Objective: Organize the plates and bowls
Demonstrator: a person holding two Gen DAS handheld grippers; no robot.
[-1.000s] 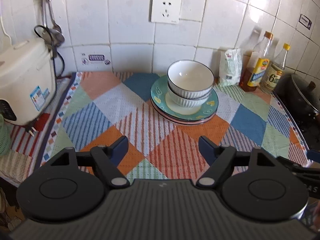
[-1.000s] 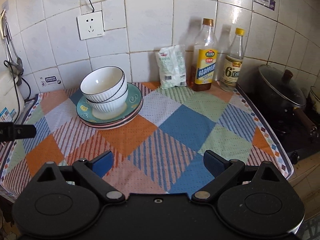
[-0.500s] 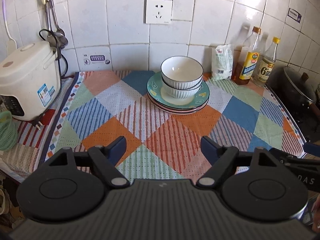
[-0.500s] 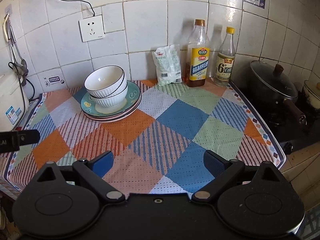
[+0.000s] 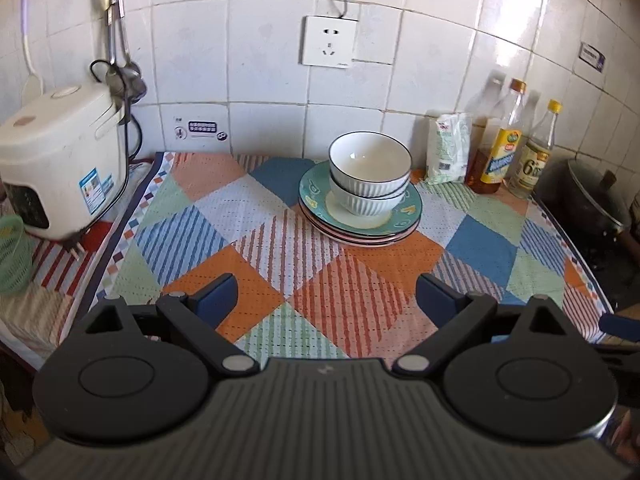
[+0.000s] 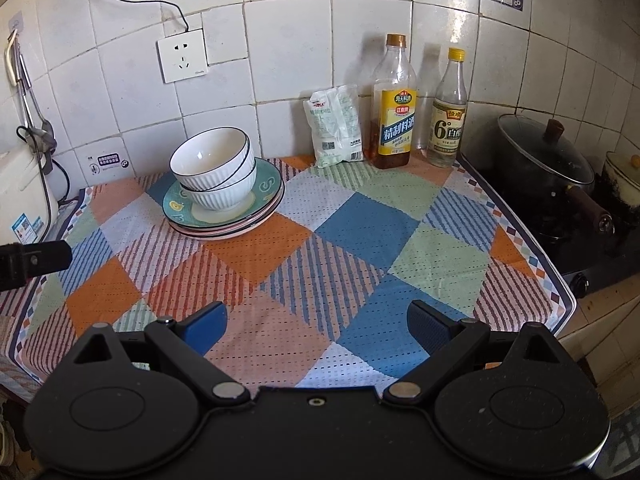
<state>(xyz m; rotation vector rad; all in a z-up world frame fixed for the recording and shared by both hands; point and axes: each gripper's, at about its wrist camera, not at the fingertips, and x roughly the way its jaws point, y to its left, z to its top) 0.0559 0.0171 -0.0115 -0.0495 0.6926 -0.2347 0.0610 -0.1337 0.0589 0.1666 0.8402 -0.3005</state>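
Two white ribbed bowls [image 5: 370, 168] sit nested on a stack of plates [image 5: 360, 218], teal one on top, at the back of the patchwork cloth. The same bowls [image 6: 214, 164] and plates [image 6: 224, 216] show in the right wrist view at back left. My left gripper [image 5: 326, 298] is open and empty, held near the cloth's front edge, well short of the stack. My right gripper [image 6: 316, 324] is open and empty, over the front of the cloth, right of the stack.
A white rice cooker [image 5: 60, 156] stands at the left. A salt bag [image 6: 336, 124] and two bottles [image 6: 394, 104] line the back wall. A lidded black pot [image 6: 544, 156] sits on the stove at the right. A green basket [image 5: 12, 252] is at far left.
Both grippers have drawn back from the stack, which looks smaller and farther away. Bowls and plates have not moved. Both grippers stay open.
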